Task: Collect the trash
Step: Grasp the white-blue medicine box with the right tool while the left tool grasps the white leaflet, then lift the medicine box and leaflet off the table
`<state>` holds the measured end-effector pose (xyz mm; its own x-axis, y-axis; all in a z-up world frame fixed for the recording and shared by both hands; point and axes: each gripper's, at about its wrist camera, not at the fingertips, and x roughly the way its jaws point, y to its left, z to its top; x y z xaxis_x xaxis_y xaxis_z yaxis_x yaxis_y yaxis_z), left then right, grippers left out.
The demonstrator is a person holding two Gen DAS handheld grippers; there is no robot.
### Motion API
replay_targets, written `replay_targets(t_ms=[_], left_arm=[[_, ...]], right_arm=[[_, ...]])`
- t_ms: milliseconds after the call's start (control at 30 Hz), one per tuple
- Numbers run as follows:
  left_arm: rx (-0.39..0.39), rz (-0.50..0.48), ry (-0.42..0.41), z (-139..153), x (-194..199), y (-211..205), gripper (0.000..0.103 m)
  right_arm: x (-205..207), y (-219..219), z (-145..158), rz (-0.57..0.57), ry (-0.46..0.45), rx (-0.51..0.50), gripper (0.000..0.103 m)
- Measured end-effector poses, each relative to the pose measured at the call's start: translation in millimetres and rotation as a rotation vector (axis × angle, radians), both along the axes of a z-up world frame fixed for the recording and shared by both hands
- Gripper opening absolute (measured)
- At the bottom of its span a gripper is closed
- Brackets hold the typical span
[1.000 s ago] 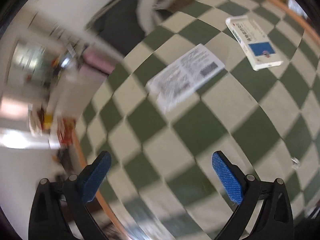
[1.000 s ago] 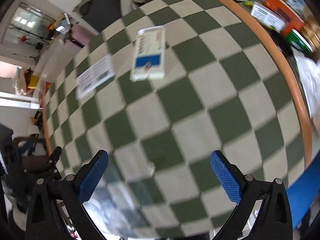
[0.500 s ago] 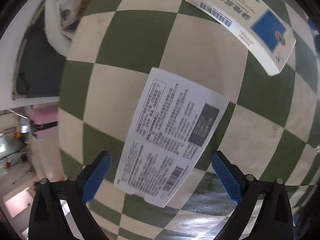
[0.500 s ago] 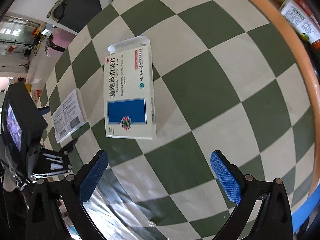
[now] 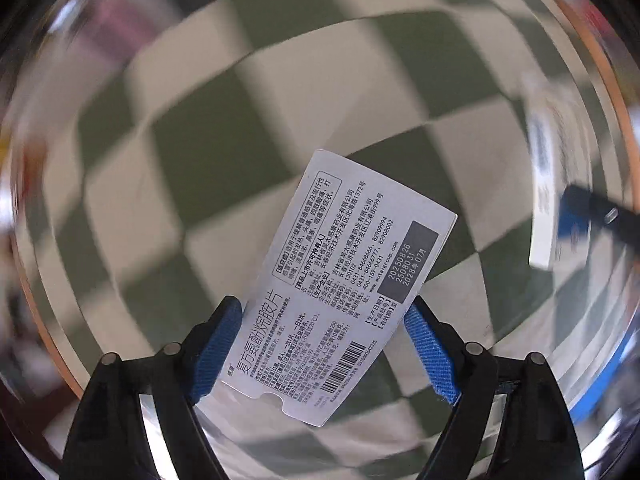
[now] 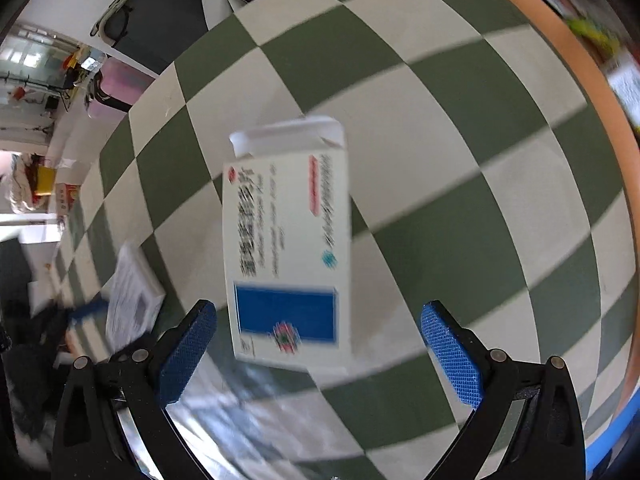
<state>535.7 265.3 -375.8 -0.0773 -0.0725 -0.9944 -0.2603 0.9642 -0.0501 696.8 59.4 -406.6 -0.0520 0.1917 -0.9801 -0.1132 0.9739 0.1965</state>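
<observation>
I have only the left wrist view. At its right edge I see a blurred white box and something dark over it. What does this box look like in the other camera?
Observer: The box is white, with a blue rectangle at its near end.
Operator: Is it closed?
Observer: No, the flap at its far end stands open.
Operator: Does the right gripper hold the box?
Observer: Not yet. The right gripper is wide open, with a pad on either side of the box's near end, both clear of it.
</observation>
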Motion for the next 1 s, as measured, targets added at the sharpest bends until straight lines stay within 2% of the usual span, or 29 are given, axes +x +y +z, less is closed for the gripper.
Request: replay_targets(t_ms=[33, 167, 200, 233, 300, 400, 567, 600, 633, 667, 700, 767, 1000], left_arm=[[-0.015, 0.102, -0.002, 0.4, -13.4, 4.0, 0.082], [-0.039, 0.344, -0.008, 0.2, -53.0, 8.1, 0.082], [-0.048, 0.380, -0.011, -0.3, -60.6, 8.7, 0.082], [-0.051, 0.416, -0.019, 0.1, -69.5, 6.5, 0.082], [-0.055, 0.449, -0.021, -0.6, -82.8, 0.4, 0.082], [-0.057, 0.410, -0.014, -1.3, -93.6, -15.1, 0.083], [0.046, 0.165, 0.022, -11.8, -96.1, -68.0, 0.083], [0.069, 0.128, 0.015, -12.1, -94.4, -75.3, 0.085], [0.082, 0.111, -0.007, -10.1, -96.4, -80.2, 0.082], [0.071, 0.120, -0.011, -10.6, -91.7, -80.2, 0.081], [0.054, 0.139, -0.015, -10.3, -93.7, -79.8, 0.074], [0.046, 0.176, -0.024, -8.4, -100.0, -68.4, 0.074], [0.032, 0.246, -0.030, -5.2, -139.6, -79.0, 0.074]], right_arm=[[1.7, 4.5, -2.1, 0.005, -0.010, -0.012, 0.103], [2.9, 33.9, -14.2, 0.060, -0.062, -0.105, 0.100], [-1.1, 43.4, -11.9, 0.101, -0.105, -0.139, 0.091], [-6.2, 50.9, -9.4, 0.138, -0.138, -0.169, 0.076], [-19.4, 59.5, -6.7, 0.211, -0.157, -0.180, 0.076], [-46.5, 60.1, -5.6, 0.294, -0.131, -0.177, 0.076], [-91.1, 45.4, -6.7, 0.372, -0.065, -0.186, 0.077], [-95.8, 41.7, -7.7, 0.365, -0.048, -0.182, 0.077], [-101.0, 38.5, -7.4, 0.361, -0.051, -0.190, 0.077], [-103.7, 38.0, -7.4, 0.366, -0.057, -0.199, 0.077], [-106.1, 38.5, -6.8, 0.371, -0.068, -0.203, 0.077], [-106.8, 42.6, -6.8, 0.369, -0.072, -0.202, 0.077], [-125.0, 38.8, -1.0, 0.373, -0.051, -0.174, 0.076]])
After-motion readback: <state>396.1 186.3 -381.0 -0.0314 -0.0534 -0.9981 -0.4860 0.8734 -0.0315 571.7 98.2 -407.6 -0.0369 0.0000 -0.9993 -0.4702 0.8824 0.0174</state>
